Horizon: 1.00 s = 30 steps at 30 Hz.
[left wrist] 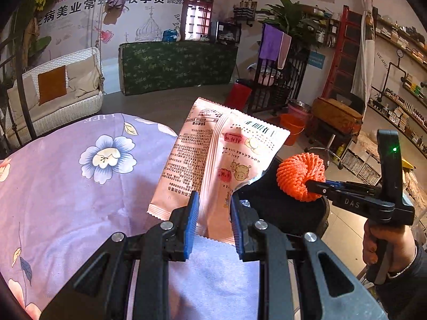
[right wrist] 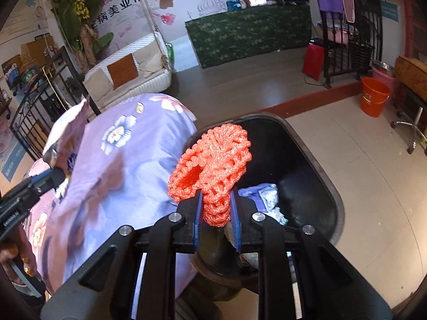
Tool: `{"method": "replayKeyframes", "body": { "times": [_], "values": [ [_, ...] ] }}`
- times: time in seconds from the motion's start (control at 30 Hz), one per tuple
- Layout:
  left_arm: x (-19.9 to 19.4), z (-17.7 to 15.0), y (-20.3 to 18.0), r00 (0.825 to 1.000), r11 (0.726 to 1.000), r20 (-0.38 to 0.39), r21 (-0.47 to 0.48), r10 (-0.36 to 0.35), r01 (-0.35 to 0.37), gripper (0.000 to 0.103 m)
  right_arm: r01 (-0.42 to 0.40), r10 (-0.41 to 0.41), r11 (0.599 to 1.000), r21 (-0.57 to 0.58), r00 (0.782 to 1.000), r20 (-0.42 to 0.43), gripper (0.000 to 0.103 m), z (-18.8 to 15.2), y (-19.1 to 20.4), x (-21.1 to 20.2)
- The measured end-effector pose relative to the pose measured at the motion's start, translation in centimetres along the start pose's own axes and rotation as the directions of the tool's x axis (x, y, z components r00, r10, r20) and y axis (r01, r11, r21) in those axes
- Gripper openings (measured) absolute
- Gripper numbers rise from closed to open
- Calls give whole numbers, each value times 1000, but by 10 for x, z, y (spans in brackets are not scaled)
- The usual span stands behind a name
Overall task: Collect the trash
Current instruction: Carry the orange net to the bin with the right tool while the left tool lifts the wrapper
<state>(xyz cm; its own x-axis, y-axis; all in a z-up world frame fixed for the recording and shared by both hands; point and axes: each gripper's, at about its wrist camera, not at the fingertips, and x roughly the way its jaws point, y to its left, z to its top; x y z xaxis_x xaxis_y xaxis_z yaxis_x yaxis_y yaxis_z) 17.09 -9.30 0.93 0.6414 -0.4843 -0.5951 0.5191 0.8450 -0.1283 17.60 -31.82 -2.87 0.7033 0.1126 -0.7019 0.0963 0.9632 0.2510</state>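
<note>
Claws grip glossy pink wrapper, orange foam netting

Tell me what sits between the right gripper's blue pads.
The orange foam net is pinched between the right gripper pads, above the black bin; the right wrist view shows this.

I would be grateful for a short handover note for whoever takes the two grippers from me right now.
Left gripper: shut on the pink snack wrapper, held up over the floral tablecloth.
Right gripper: shut on the orange foam net, held above the black bin.
Done: some crumpled trash already lies in the bin.
Left: release the net into the bin, then bring the wrapper over and drop it in too. Whether more trash remains on the table cannot be seen.
</note>
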Motion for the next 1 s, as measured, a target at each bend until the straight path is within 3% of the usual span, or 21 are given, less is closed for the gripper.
{"method": "replayKeyframes", "body": {
  "times": [0.17,0.23,0.3,0.37,0.6,1.0],
  "values": [
    [9,-1,-16,998,999,-19,15,-52,52,24,57,-58,998,-9,998,-40,19,-6,-13,13],
    [15,-3,-23,998,998,-31,28,-63,64,24,82,-82,997,-8,995,-48,25,-10,-17,18],
    [21,-4,-29,996,996,-47,32,-78,80,24,102,-102,995,-5,992,-68,44,-13,-20,24],
    [27,-5,-34,994,995,-63,37,-89,91,24,109,-108,994,2,991,-74,57,-17,-22,26],
    [48,-8,-46,984,990,-119,48,-129,136,24,109,-108,994,18,993,-51,62,-30,-30,17],
    [94,-8,-79,956,973,-219,80,-194,215,24,198,-198,980,35,980,0,70,-43,-44,-21]
  ]
}}
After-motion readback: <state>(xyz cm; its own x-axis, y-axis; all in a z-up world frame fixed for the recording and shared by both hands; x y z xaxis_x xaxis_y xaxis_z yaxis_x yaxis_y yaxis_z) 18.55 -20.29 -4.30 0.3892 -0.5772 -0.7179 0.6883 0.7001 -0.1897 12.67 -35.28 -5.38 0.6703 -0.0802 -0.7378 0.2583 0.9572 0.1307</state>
